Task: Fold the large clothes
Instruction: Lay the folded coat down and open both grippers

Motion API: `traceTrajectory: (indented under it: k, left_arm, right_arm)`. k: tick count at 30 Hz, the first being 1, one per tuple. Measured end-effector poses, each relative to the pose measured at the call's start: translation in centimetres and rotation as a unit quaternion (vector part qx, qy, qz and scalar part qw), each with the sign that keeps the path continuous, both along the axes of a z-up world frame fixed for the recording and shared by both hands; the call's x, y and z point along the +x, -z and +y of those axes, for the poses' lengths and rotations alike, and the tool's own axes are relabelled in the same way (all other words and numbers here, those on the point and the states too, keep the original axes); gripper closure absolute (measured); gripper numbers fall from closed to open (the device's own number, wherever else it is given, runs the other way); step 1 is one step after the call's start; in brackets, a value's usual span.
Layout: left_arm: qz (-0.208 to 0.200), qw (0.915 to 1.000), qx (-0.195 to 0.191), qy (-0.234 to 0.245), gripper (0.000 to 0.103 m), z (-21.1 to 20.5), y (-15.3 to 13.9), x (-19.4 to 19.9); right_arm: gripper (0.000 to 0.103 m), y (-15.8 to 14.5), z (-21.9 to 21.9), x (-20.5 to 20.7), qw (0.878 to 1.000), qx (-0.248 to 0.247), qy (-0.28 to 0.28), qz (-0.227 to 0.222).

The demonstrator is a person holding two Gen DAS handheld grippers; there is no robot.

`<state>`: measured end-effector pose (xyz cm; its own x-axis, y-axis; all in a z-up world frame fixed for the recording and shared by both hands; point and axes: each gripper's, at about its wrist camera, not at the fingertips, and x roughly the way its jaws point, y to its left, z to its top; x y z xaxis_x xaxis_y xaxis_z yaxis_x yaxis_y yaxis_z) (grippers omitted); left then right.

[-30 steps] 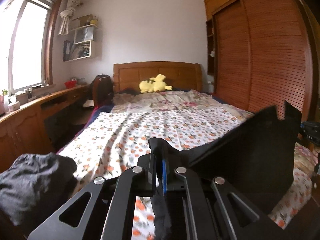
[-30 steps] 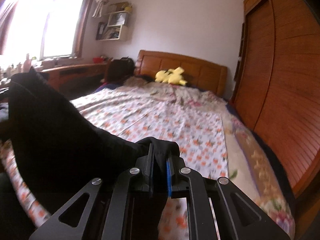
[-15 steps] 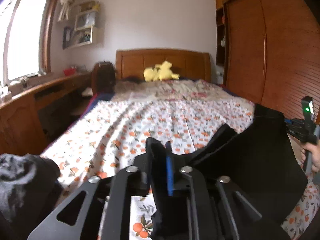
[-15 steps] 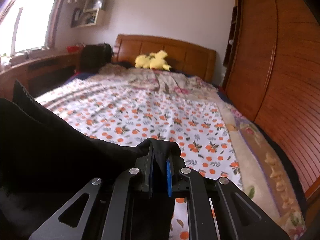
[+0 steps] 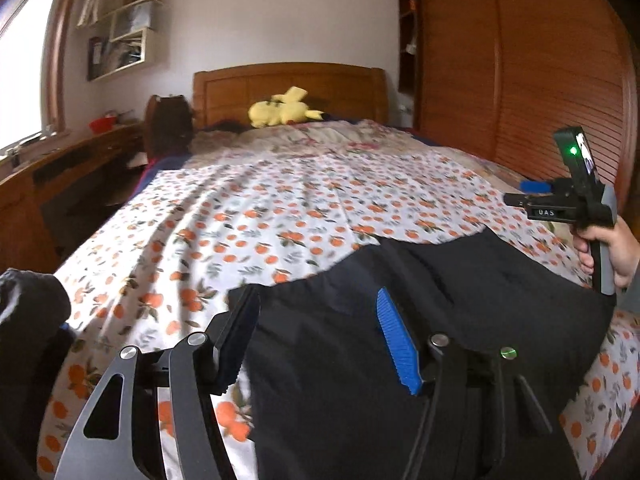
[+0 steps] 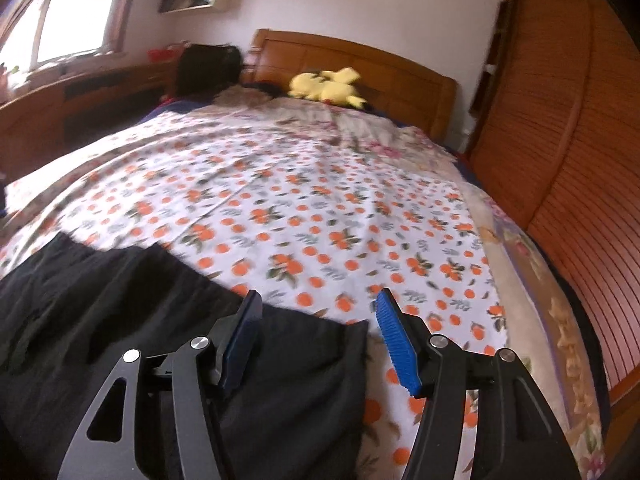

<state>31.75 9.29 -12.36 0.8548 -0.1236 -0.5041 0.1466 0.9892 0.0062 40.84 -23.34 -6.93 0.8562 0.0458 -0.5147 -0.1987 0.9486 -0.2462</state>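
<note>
A large black garment lies spread on the near end of the bed, which has an orange-print sheet. It also shows in the right wrist view. My left gripper is open and empty, its jaws wide apart just above the garment's left part. My right gripper is open and empty over the garment's right corner. The right gripper, held in a hand, also shows at the right edge of the left wrist view.
A yellow plush toy lies by the wooden headboard. A dark pile of clothes sits at the bed's left near corner. A wooden wardrobe stands right, a wooden desk left under the window.
Both grippers held the black garment up, lowered it onto the bed, then opened and let it go. It now lies flat on the sheet.
</note>
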Motion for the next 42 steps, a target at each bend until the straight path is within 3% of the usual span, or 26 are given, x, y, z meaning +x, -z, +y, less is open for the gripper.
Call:
traceTrajectory:
  k: [8,13,15,20,32,36,38,42]
  left_arm:
    - [0.005,0.9996,0.005,0.028,0.032,-2.3,1.1,-1.6]
    - [0.004,0.9991,0.001,0.043,0.023,-3.5,1.5,-3.1]
    - [0.001,0.9989,0.001,0.047,0.007,-4.1,1.8,-3.6]
    - [0.005,0.9981,-0.005,0.061,0.003,-5.3,2.6,-5.0]
    - [0.014,0.9965,0.001,0.082,0.003,-7.4,3.9,-6.8]
    - [0.017,0.9962,0.002,0.085,0.003,-7.5,4.1,-7.0]
    - [0.018,0.9961,0.002,0.086,0.003,-7.5,4.2,-7.1]
    - [0.021,0.9959,0.004,0.088,0.003,-7.5,4.5,-7.3]
  right_arm:
    - [0.05,1.8,2.8,-6.1,0.997,0.005,-0.064,0.038]
    - [0.056,3.2,3.2,-9.5,0.995,0.009,-0.081,0.065]
    - [0.056,3.7,3.2,-10.9,0.994,0.012,-0.085,0.071]
    - [0.056,4.5,3.2,-13.3,0.992,0.021,-0.088,0.085]
    - [0.056,6.4,5.1,-15.4,0.989,0.03,-0.106,0.102]
    - [0.056,9.2,5.6,-14.8,0.987,0.01,-0.089,0.132]
    - [0.056,9.9,6.1,-15.2,0.989,-0.011,-0.088,0.12]
    - [0.056,9.4,5.9,-15.2,0.989,-0.007,-0.081,0.12]
